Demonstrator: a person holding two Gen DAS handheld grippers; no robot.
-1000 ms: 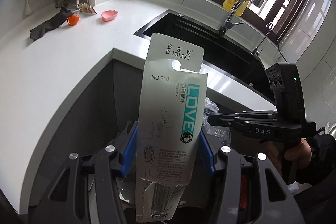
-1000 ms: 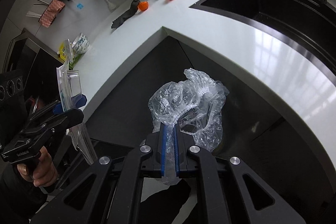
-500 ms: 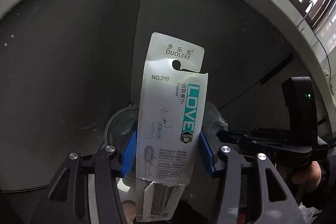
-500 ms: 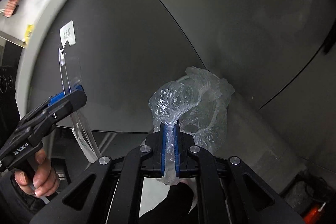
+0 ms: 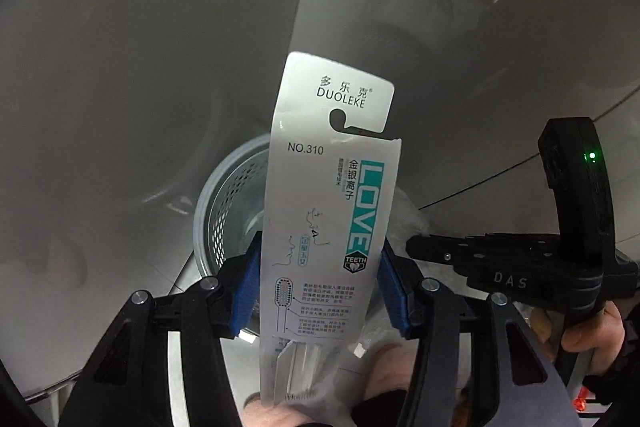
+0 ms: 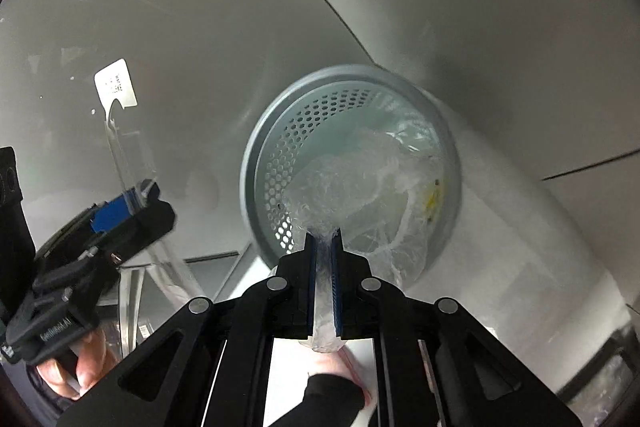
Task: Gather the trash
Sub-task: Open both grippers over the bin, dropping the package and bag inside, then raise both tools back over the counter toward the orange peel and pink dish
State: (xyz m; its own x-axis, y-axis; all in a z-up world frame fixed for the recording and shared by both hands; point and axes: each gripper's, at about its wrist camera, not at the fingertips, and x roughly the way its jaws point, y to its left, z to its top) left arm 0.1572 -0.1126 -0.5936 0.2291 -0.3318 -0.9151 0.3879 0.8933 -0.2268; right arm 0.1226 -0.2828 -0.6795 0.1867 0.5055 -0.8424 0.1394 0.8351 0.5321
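Setting: probably a home. Grey glossy cabinet fronts (image 6: 500, 7), perforated round wastebasket (image 6: 280, 163) at floor level; view too close for more.

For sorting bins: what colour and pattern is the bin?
Pale blue-grey bin with perforated walls, clearest in the right wrist view.

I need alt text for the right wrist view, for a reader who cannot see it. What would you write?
The right gripper pinches a crumpled clear plastic bag over the mouth of a round, perforated grey bin. At left, the left gripper holds a flat toothbrush package upright, with grey cabinet panels behind.
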